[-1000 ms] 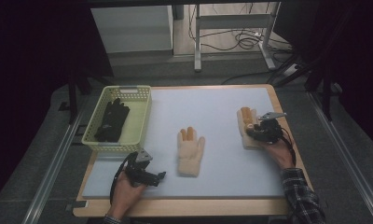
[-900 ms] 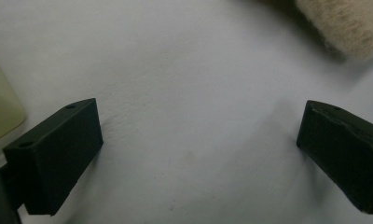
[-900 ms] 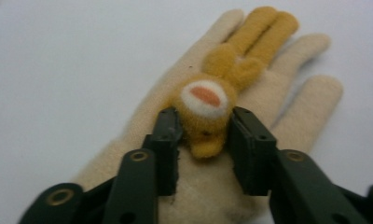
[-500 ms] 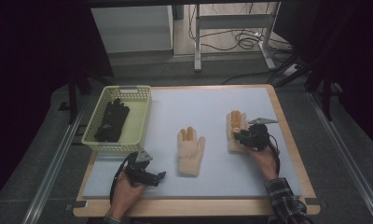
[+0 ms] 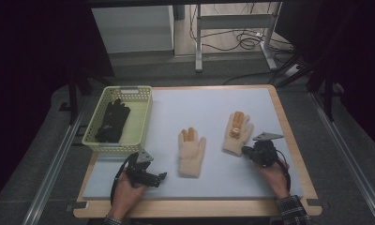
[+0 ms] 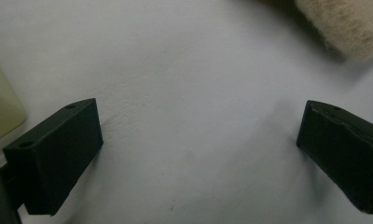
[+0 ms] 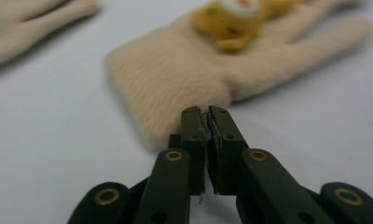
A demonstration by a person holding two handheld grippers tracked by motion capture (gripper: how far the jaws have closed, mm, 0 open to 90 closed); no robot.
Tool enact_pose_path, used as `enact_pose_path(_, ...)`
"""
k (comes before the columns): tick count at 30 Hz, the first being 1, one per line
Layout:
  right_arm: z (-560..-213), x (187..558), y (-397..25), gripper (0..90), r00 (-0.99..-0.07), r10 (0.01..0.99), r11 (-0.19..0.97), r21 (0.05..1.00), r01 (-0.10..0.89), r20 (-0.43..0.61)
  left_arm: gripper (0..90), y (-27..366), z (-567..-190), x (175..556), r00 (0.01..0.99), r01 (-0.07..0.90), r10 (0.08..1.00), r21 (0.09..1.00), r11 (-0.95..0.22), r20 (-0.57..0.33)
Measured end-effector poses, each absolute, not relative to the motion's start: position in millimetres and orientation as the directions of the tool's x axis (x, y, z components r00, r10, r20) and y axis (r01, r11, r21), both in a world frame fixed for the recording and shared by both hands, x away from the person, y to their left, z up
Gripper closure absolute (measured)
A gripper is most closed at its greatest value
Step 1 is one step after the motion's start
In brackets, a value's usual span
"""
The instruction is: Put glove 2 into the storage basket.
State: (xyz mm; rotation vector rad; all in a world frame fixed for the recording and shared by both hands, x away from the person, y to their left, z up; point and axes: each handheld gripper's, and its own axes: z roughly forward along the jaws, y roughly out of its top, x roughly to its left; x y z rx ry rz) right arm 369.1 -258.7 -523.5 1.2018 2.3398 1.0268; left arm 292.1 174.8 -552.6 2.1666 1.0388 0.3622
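- Right-hand glove (image 5: 237,133): dragged leftward across the mat from near the table's right edge, toward the middle glove (image 5: 191,152); the two now near each other, not touching.
- Right gripper (image 5: 248,151): moved left and toward the person with the glove; jaws pressed together at the glove's cuff edge.
- Right forearm swung inward, sleeve now lower at the table's near edge.

A: We see the bench (image 5: 213,103) lit evenly from above, with dark surroundings and only soft shadows.

B: In the right gripper view we find the glove (image 7: 184,74) blurred farther off; the claw (image 7: 206,116) stays sharp.
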Motion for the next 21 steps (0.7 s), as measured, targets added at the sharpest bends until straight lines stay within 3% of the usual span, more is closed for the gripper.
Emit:
enact_pose_path(2,-519.0,366.5,-246.5,81.6,-0.631,0.776,0.451,0.714,0.536,-0.017,0.4,174.8,-552.6,292.1,0.64,0.572,0.767,0.694,-0.436,-0.046)
enact_pose_path(5,-510.2,371.9,-247.0,77.6,-0.618,0.786,0.441,0.734,0.517,-0.037,0.4,174.9,-552.6,292.1,0.64,0.573,0.767,0.694,-0.436,-0.046)
enact_pose_path(12,-506.8,410.5,-243.3,47.1,-0.606,0.796,0.391,0.763,0.515,0.001,0.4,174.9,-552.6,292.1,0.64,0.572,0.767,0.694,-0.436,-0.046)
enact_pose_path(15,-514.0,426.3,-234.2,39.4,-0.618,0.786,0.419,0.758,0.501,-0.026,0.4,174.9,-552.5,292.1,0.64,0.572,0.767,0.694,-0.436,-0.045)
enact_pose_path(19,-527.7,441.0,-230.2,40.8,-0.63,0.776,0.443,0.747,0.496,-0.042,0.4,174.9,-552.6,292.1,0.64,0.572,0.767,0.694,-0.437,-0.045)
enact_pose_path(21,-528.2,441.4,-232.8,55.7,-0.637,0.771,0.428,0.761,0.488,-0.025,0.4,174.9,-552.6,292.1,0.64,0.572,0.767,0.694,-0.436,-0.046)
